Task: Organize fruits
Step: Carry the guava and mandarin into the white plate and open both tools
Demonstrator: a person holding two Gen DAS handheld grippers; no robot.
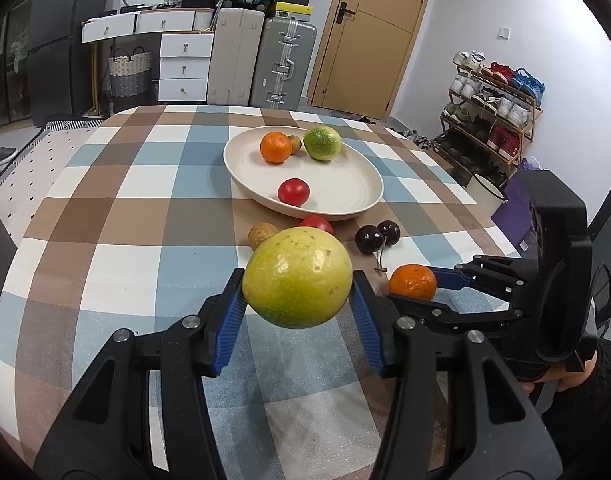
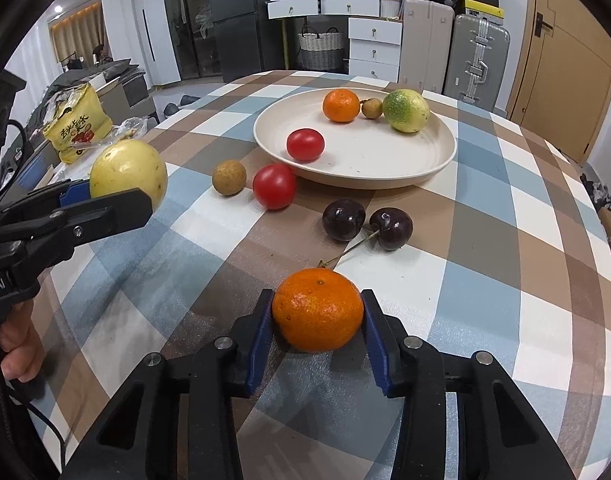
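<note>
- Fruits: some already in the cream plate [image 2: 433,168], others loose on the checked surface [image 2: 485,240], two held in claws.
- Left claw [image 1: 297,300]: holds the yellow-green fruit [image 1: 297,278] between both blue pads, lifted clear of the surface. Grip sits at the widest part and looks stable; keep it level, carry toward the plate, lower before letting go so it doesn't roll out.
- Loose, left to right in the right wrist view: small brown fruit [image 2: 229,177], tomato [image 2: 274,186] just beside the plate rim, two dark cherries [image 2: 367,222] on joined stems.
- Plate contents: tomato, mandarin, small brown fruit, green fruit; free space toward the near side, aim there.
- Right claw [image 2: 317,320]: pads against both sides of the mandarin [image 2: 317,309], which seems to rest on the surface. Squeeze gently since the skin is soft, lift straight up, avoid the cherry stems just ahead.
- Risk: both claws heading to the plate together; best go one at a time.
</note>
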